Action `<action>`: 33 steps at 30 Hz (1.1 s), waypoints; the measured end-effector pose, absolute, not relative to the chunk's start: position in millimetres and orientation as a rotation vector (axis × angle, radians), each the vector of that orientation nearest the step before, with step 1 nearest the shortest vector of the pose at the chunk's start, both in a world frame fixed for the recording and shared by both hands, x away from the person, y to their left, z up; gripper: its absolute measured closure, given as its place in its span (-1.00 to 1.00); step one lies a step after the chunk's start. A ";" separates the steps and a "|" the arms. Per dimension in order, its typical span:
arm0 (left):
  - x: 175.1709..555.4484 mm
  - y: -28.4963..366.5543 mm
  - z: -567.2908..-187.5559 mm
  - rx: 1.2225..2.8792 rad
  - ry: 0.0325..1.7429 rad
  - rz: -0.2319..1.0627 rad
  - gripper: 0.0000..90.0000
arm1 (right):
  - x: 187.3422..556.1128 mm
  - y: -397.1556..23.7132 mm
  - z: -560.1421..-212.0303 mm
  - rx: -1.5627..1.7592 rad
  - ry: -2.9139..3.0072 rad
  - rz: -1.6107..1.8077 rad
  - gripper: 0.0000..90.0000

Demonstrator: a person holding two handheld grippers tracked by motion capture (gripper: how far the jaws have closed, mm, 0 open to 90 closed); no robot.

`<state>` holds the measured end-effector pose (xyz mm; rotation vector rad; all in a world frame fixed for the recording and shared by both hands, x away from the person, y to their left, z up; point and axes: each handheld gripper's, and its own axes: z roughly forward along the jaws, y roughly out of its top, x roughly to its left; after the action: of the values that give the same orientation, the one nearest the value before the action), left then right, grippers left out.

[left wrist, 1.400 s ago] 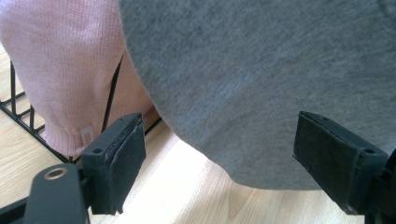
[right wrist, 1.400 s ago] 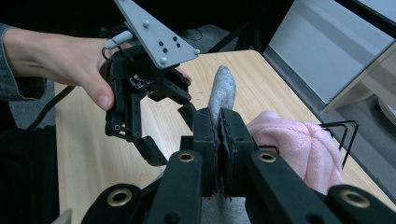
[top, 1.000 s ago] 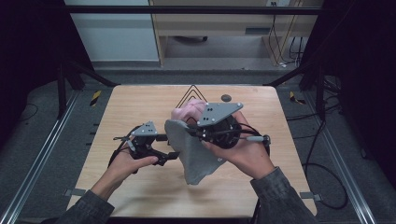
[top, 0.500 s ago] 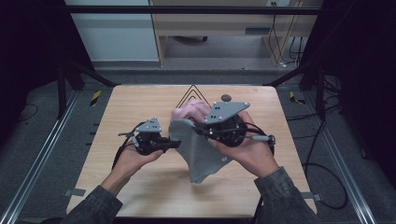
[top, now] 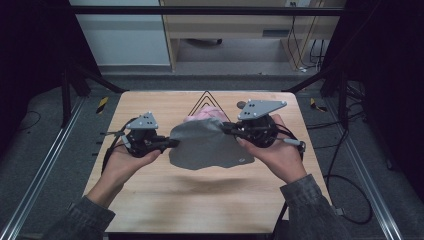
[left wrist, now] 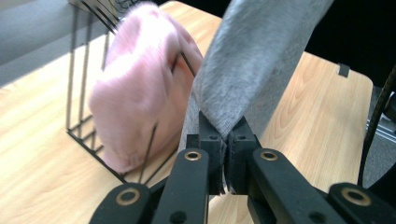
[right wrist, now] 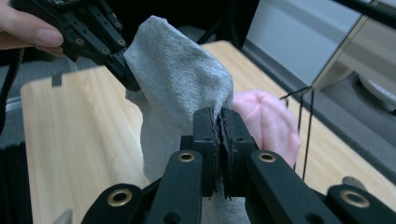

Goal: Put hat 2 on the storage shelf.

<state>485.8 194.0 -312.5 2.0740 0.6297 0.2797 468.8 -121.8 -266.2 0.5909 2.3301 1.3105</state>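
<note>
Left gripper [top: 172,143] clamped on one edge of the grey cloth [top: 207,145], jaws just closed on it; right gripper [top: 226,128] clamped on the opposite edge. Cloth hangs spread between them, off the table [top: 150,200]. Lifted; folding or placing likely remains. Beyond: one pink cloth [top: 205,115], one wire rack [top: 205,96].

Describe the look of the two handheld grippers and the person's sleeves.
Both the left gripper and right gripper are black, each topped by a grey three-cornered plate, with black fingers bearing brass-coloured pivot rings. Black cables trail from them. The sleeves are dark grey denim-like fabric.
</note>
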 end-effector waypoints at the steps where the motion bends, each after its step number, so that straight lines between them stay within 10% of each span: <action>1: 485.9 194.1 -306.5 2.073 0.635 0.289 0.94 | 469.2 -122.6 -263.1 0.593 2.318 1.326 0.92; 33: 535.8 176.9 -188.5 1.949 0.605 0.474 0.93 | 533.7 -149.2 -177.3 0.677 2.060 1.467 0.92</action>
<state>535.8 176.9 -188.5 1.9494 0.6046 0.4740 533.7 -149.2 -177.3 0.6767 2.0602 1.4675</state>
